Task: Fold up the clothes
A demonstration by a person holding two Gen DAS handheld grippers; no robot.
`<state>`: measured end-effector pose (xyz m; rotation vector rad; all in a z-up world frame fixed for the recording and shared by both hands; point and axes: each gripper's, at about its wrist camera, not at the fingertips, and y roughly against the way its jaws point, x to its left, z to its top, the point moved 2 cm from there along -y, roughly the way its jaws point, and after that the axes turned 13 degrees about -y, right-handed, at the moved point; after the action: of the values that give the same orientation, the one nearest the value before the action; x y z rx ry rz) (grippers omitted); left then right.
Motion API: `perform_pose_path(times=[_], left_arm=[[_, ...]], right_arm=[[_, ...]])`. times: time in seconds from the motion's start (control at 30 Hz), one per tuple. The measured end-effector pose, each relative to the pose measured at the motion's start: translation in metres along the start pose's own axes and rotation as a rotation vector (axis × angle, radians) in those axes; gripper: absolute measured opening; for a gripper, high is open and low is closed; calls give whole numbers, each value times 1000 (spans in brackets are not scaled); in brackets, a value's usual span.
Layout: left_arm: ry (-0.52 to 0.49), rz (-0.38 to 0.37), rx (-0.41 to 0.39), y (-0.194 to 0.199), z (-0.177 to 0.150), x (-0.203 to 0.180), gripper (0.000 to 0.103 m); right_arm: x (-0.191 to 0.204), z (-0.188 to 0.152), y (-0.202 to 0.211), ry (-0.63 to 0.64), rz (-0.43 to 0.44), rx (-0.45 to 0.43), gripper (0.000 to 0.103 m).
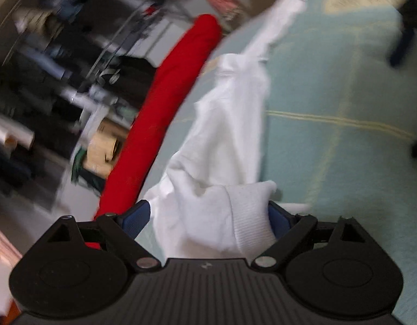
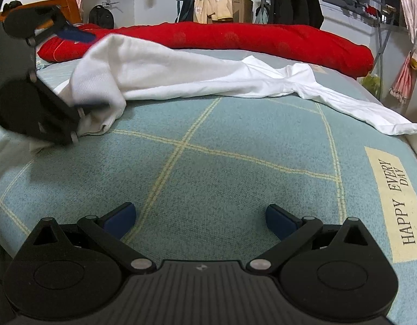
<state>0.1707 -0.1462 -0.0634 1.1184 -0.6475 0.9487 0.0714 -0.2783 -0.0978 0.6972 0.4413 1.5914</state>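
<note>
So the white garment (image 2: 181, 73) is lying stretched across the far half of the bed (image 2: 208, 168), running from the left edge over toward the right edge, where one thin end trails off near the corner. Right behind it, along the far edge, there's a long red quilt (image 2: 235, 38) rolled up like a bolster. The left gripper (image 1: 208, 216) is over at the left end of the garment with its blue pads spread really wide, and the ribbed hem of the white fabric sits bunched up between them, so whether the pads actually press on it is hard to say; that view is pretty blurry. The right gripper (image 2: 200, 219) hangs over the bare teal blanket near the front edge, fingers wide apart with nothing in them, well apart from the garment. A cream label (image 2: 395, 203) reading "HAPPY EVERY DAY" sits by the right edge.
</note>
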Motion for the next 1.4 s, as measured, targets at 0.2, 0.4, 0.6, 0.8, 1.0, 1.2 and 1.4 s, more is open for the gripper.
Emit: perform_pose_path(times=[0.2,0.4,0.6,0.8,1.0,1.2,1.4], left_arm=[[323,-75,71,-30,-45,58,91],[527,-191,85,-54,-83,64,95],[581,-223,54,-57,-97,65,95],[660,-285,38,-68,-110,71,95],[743,-342,29,-75,-120,75,95],[754,-340,23,-68,-124,77,95],[737,-283,75,-57,-138,85,95]], right_arm=[[1,2,0,12,-1,7,103],[5,26,7,-39,151,39,103],[22,61,-21,-216,522,84,103],[23,72,-86,-443,640,191,103],[25,82,-94,-497,678,173,103],[27,91,-99,-516,712,159,103],[28,96,-117,-527,693,167,103]])
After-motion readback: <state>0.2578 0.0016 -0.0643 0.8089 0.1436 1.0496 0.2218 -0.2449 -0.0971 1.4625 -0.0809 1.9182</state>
